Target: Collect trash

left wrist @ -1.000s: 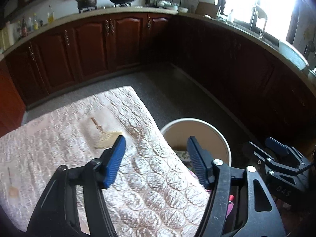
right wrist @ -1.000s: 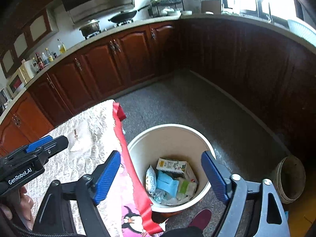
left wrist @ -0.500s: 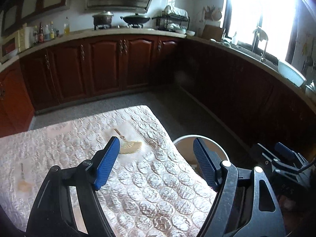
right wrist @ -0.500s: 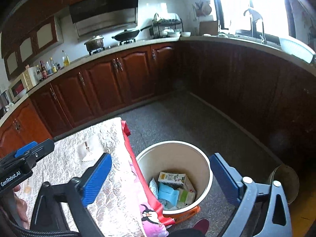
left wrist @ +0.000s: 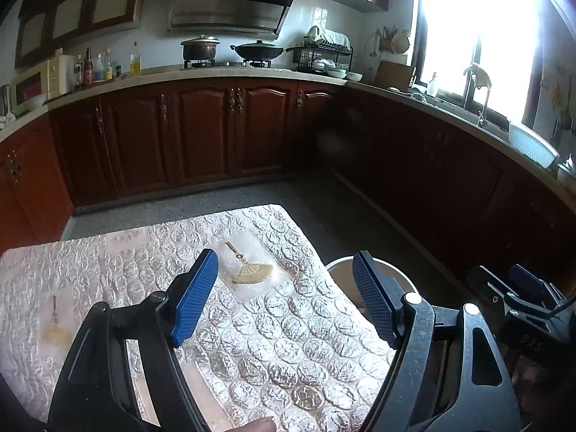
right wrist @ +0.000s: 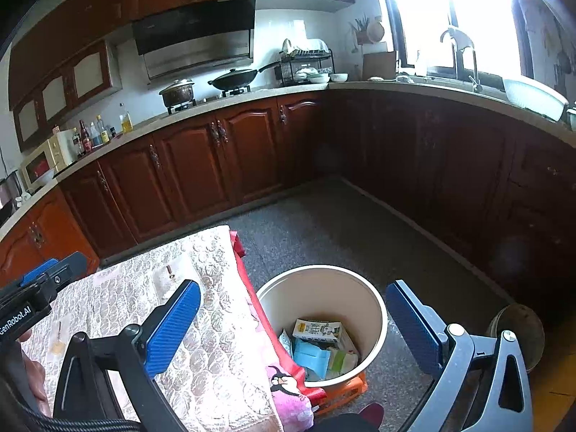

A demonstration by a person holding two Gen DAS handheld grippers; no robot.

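Left gripper (left wrist: 284, 298) held above the quilted tablecloth (left wrist: 273, 338), blue pads (left wrist: 194, 298) spread wide, nothing between them. Right gripper (right wrist: 291, 327) likewise gaping wide and empty, poised over the floor beside the table edge, framing the cream trash bucket (right wrist: 374, 309). Bucket stood on the grey speckled floor (right wrist: 324, 223), just beside the table's hanging cloth, resting partly on something orange (right wrist: 352, 390) (exact nature unclear). Inside the bucket, collected trash: a small carton with a printed face (right wrist: 316, 331), a light blue wrapper (right wrist: 311, 356) and a pale green packet (right wrist: 342, 360), piled together at the bottom. On the tablecloth, an embroidered yellow fan motif (left wrist: 252, 273) near the far right corner, another fainter one (left wrist: 55, 334) toward the left edge. Red trim (right wrist: 252, 288) and a pink printed cloth (right wrist: 288, 392) draped down the table side nearest the bucket, touching its rim. Seen from the left wrist, only the bucket's upper rim (left wrist: 338, 264) peeking past the table corner, the other gripper's dark body (left wrist: 522, 302) off to the right. Beyond, dark red-brown cabinets (left wrist: 201, 126) under a curved countertop, a lidded pot (left wrist: 199, 48) and a black wok (left wrist: 257, 50) on the stove, bright window (right wrist: 450, 10) to the right.
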